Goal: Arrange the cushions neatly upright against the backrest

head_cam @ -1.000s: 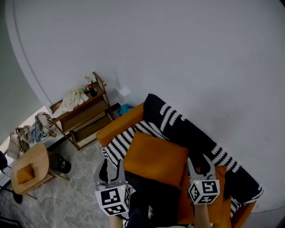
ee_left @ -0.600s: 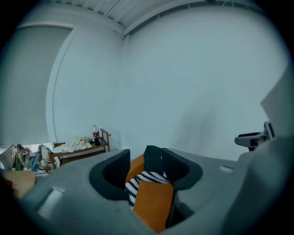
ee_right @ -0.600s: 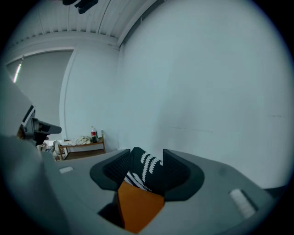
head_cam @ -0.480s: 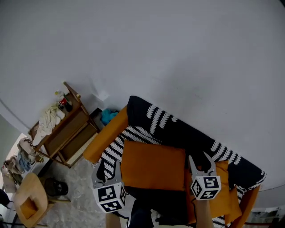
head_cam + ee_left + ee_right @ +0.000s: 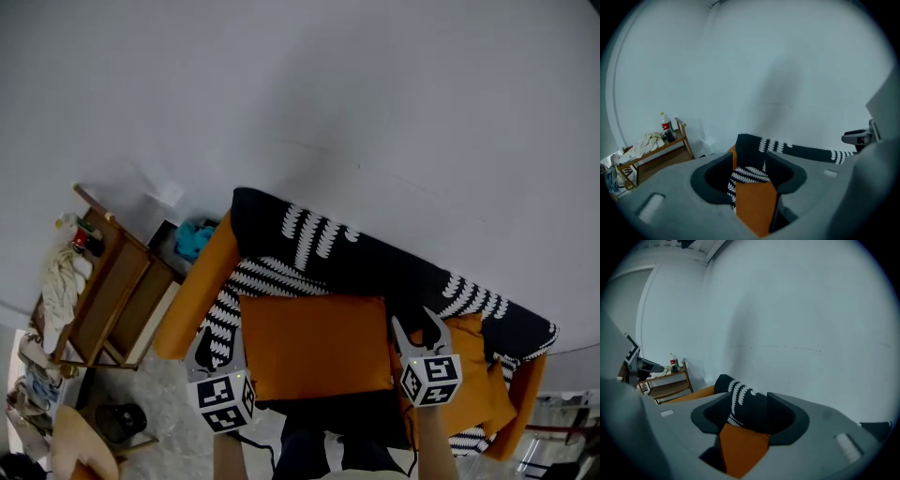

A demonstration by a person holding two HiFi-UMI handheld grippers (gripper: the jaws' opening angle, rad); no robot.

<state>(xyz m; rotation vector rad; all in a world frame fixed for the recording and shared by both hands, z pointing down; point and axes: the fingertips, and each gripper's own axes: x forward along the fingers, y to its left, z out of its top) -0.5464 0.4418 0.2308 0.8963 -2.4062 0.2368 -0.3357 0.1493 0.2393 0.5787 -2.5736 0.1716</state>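
Over the sofa's point(image 5: 192, 292) seat, the orange cushion point(image 5: 314, 347) lay broad face up between the two tools, its far edge close to the foot of the backrest point(image 5: 375, 267) and not propped against it. Whether it rested on the seat could not be told. The left tool point(image 5: 217, 345) gripped the cushion's left edge, jaws partly closed with the orange fabric filling the gap between them. The right tool point(image 5: 417, 330) had the right corner between its jaws, which had just eased slightly wider but touched the fabric on both sides. A black throw point(image 5: 314, 239) with white markings covered the backrest. A second orange cushion point(image 5: 476, 367) sat at the sofa's right end. A wooden shelf point(image 5: 108, 295) stood left of the sofa.
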